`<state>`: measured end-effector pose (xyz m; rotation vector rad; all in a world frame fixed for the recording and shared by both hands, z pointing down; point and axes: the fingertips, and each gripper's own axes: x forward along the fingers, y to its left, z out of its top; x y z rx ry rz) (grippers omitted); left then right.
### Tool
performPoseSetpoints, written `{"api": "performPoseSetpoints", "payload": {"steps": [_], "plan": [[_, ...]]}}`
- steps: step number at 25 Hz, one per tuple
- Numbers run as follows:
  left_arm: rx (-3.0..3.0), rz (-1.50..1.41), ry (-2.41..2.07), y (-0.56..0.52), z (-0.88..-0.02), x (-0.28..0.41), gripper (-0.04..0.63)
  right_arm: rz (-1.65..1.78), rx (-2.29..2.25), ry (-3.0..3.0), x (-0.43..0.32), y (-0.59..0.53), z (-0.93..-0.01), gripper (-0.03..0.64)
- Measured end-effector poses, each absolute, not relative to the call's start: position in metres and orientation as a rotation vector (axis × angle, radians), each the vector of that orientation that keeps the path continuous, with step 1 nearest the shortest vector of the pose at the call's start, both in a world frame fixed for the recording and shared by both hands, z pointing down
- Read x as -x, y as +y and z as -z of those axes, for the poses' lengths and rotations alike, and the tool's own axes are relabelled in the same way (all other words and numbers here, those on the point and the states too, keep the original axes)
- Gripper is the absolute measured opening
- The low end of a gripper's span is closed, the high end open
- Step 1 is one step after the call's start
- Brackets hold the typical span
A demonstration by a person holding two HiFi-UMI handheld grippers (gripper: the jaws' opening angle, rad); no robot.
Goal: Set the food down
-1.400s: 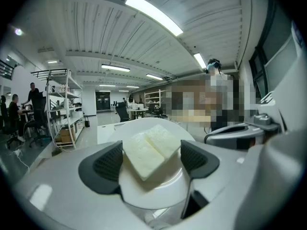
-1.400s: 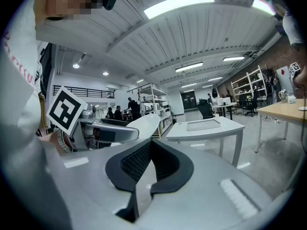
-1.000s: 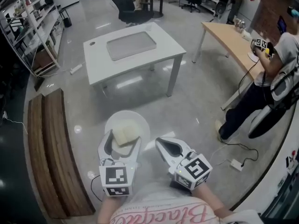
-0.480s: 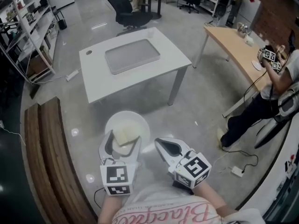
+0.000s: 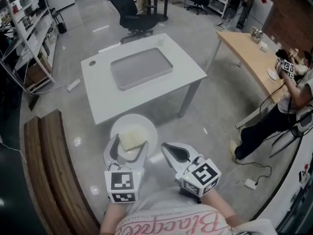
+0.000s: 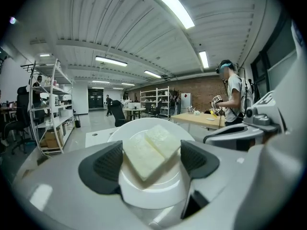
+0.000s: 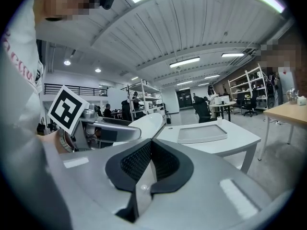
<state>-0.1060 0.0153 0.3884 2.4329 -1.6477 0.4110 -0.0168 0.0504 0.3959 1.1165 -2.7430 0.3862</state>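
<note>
— Grey polished floor [image 5: 210,106] is noted below both tongs. A white surface [image 5: 112,99] stands ahead of them, with a grey tray [image 5: 142,67] lying on it.
— State of the left tongs [image 5: 128,146] [image 6: 151,163]?
— Clenched on a white plate [image 5: 146,124] [image 6: 148,195]. The plate is clamped between the two dark pads [image 6: 103,166] and held in the air above the floor, short of the white surface.
— Food?
— Two pale slabs of food [image 5: 131,139] [image 6: 149,150] are recorded on the plate, side by side and touching, between the jaws.
— Right tongs [image 5: 170,151] [image 7: 151,159]?
— Closed pad against pad, with nothing gripped, and held just right of the plate.
— Other items?
— A wooden bench [image 5: 54,170] lies left of the left tongs. A person [image 5: 288,106] stands well off to the right, beside a wooden surface [image 5: 244,40].
</note>
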Motion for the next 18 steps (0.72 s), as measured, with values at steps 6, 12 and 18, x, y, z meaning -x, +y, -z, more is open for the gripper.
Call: {"api": "performPoseSetpoints", "payload": {"steps": [6, 12, 18], "plan": [[-2.448, -0.407, -1.628, -0.009, -0.389, 0.106, 0.376, -0.416, -1.126, -2.721, 0.018, 0.029, -0.402, 0.002], [-2.442, -0.414, -1.615, -0.032, -0.394, 0.108, 0.375, -0.419, -1.150, -2.722, 0.019, 0.004, -0.401, 0.002], [-2.426, -0.422, -1.615, -0.055, -0.400, 0.105, 0.376, -0.444, -1.141, -2.717, 0.016, -0.018, -0.405, 0.002]]}}
